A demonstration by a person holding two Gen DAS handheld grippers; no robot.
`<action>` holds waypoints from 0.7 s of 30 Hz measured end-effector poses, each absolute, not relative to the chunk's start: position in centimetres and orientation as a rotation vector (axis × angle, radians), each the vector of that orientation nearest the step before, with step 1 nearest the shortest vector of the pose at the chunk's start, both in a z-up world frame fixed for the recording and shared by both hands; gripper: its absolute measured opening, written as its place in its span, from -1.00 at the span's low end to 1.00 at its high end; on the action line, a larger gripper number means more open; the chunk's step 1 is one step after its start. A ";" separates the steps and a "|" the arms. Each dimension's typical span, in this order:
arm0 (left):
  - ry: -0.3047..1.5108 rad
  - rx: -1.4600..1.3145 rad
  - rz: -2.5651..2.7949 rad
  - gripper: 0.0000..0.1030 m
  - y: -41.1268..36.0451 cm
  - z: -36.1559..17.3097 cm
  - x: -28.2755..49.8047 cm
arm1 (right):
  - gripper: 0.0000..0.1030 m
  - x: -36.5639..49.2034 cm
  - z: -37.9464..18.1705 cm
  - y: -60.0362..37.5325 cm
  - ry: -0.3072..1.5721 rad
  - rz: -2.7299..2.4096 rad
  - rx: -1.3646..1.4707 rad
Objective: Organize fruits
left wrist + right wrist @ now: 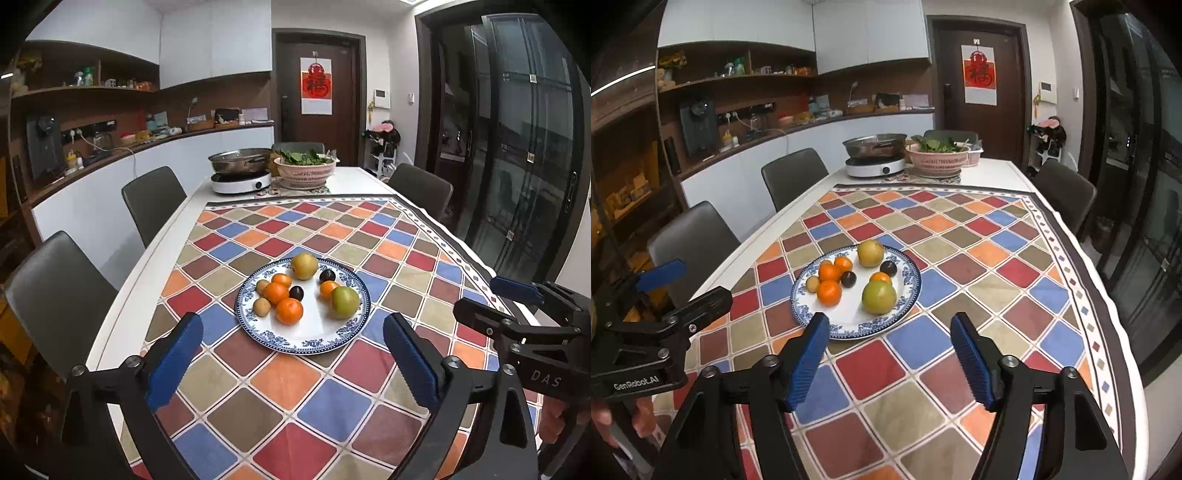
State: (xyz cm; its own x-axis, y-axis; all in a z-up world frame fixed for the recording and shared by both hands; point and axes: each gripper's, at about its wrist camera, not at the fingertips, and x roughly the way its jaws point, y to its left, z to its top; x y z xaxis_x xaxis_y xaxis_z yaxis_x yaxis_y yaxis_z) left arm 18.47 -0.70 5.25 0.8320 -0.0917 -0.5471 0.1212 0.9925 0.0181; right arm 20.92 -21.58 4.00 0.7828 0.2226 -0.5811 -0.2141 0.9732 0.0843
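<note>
A blue-and-white plate sits on the chequered tablecloth and holds several fruits: oranges, a green apple, a yellow pear, two dark plums and small tan fruits. The plate also shows in the right wrist view, with the green apple nearest. My left gripper is open and empty, just short of the plate's near rim. My right gripper is open and empty, also just short of the plate.
At the table's far end stand an induction cooker with a steel pot and a pink basket of greens. Grey chairs line both sides. The tablecloth's right edge drops off the table.
</note>
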 end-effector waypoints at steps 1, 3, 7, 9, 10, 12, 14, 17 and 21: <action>0.571 0.052 -0.108 1.00 -0.7 5.4 18.1 | 0.37 20.5 4.1 -21.7 0.622 0.231 0.015; 0.561 0.056 -0.100 1.00 -0.8 5.6 17.3 | 0.37 19.5 4.4 -21.8 0.613 0.226 0.017; 0.555 0.057 -0.112 1.00 -1.0 5.9 15.9 | 0.37 17.8 4.7 -22.1 0.602 0.221 0.024; 0.549 0.058 -0.106 1.00 -1.0 6.0 15.3 | 0.37 17.0 4.8 -22.2 0.595 0.218 0.023; 0.549 0.060 -0.104 1.00 -1.1 6.0 15.1 | 0.37 16.7 5.0 -22.2 0.591 0.218 0.022; 0.552 0.060 -0.106 1.00 -1.1 6.1 14.7 | 0.37 16.1 5.1 -22.2 0.584 0.214 0.019; 0.552 0.058 -0.106 1.00 -1.2 6.2 14.4 | 0.37 15.5 5.3 -22.3 0.577 0.211 0.018; 0.550 0.059 -0.100 1.00 -1.1 6.3 13.9 | 0.37 14.9 5.5 -22.2 0.570 0.212 0.017; 0.548 0.057 -0.097 1.00 -1.0 6.4 13.5 | 0.37 14.4 5.7 -22.1 0.563 0.213 0.013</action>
